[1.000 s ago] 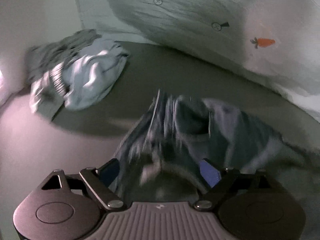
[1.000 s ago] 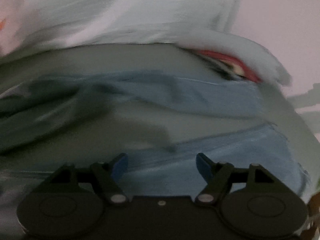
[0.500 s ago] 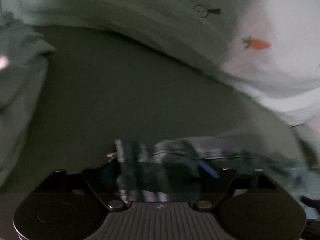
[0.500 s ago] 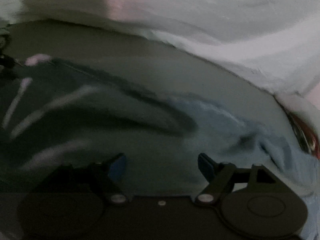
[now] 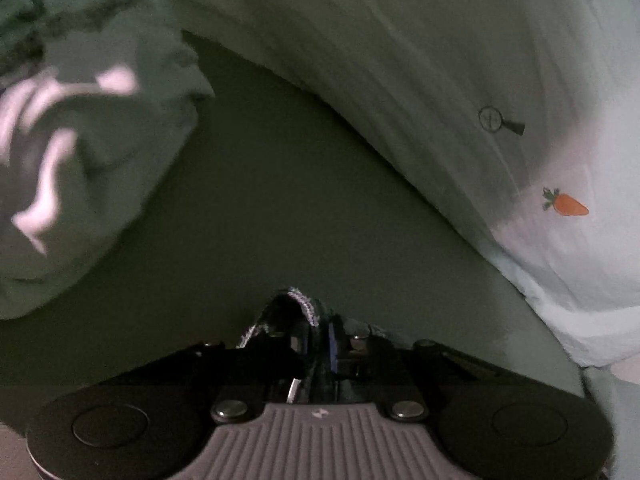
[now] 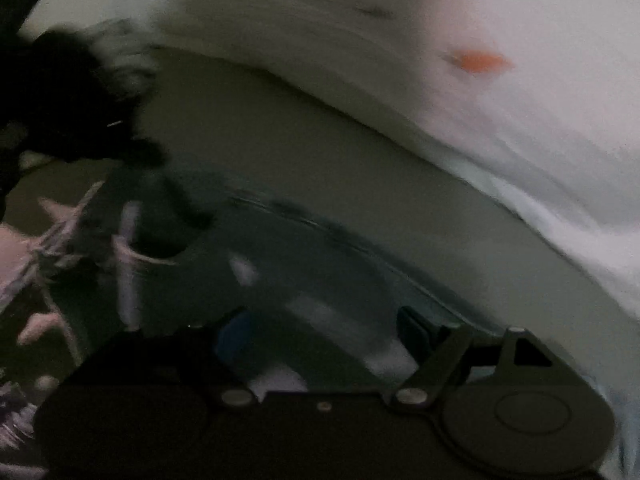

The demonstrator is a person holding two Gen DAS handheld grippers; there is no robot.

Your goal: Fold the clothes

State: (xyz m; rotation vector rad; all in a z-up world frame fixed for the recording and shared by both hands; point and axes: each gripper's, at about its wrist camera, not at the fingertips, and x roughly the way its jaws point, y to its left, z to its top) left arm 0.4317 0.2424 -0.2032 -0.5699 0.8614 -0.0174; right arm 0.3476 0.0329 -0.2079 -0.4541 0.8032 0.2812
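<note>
In the left wrist view my left gripper [image 5: 316, 344] is shut on a fold of a dark blue-grey garment [image 5: 298, 312], whose edge pokes up between the fingers; the rest of it is hidden below. In the right wrist view the same dark garment [image 6: 304, 264] lies spread and blurred on the grey surface [image 6: 320, 148]. My right gripper [image 6: 324, 332] hovers low over it, open, blue pads apart. The left gripper shows as a dark blurred shape [image 6: 76, 100] at upper left, holding the cloth's far end.
A white cover with carrot prints [image 5: 566, 204] and buttons bulges along the back and right [image 6: 480, 60]. A crumpled pale garment pile [image 5: 80, 152] lies at the left. Grey surface [image 5: 280, 200] lies between them.
My left gripper has closed on the dark garment and drawn it in, leaving only a fold showing. The right gripper swung left over the spread cloth and stays open.
</note>
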